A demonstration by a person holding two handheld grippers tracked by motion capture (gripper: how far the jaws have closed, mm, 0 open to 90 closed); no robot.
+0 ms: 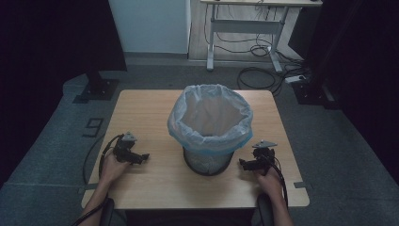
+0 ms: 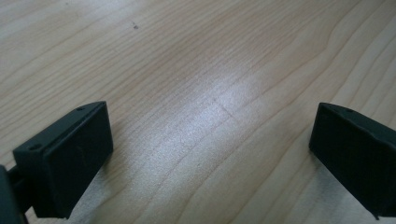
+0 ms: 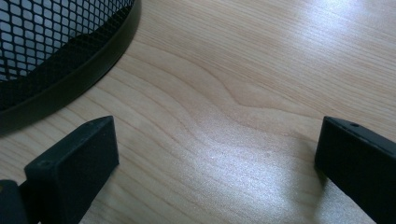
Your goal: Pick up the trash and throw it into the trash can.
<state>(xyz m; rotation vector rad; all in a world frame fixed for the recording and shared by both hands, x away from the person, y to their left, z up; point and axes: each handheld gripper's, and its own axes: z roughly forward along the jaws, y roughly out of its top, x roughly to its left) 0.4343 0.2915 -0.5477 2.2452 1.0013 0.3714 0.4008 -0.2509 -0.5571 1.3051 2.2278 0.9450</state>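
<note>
A black mesh waste bin (image 1: 207, 162) lined with a pale plastic bag (image 1: 210, 117) stands in the middle of the wooden table (image 1: 150, 108). To its left my left gripper (image 1: 142, 157) rests on the tabletop, held by a hand. In the left gripper view my left gripper (image 2: 210, 149) is open over bare wood. At the bin's right my right gripper (image 1: 243, 163) lies low on the table. In the right gripper view my right gripper (image 3: 215, 163) is open, with the bin's mesh base (image 3: 56, 60) at the upper left, apart from the jaws.
The table stands on grey carpet. A black stand base (image 1: 96, 89) sits beyond the far left corner. A white desk frame (image 1: 244, 28) with loose cables (image 1: 263, 77) and a power strip (image 1: 296, 79) stands behind.
</note>
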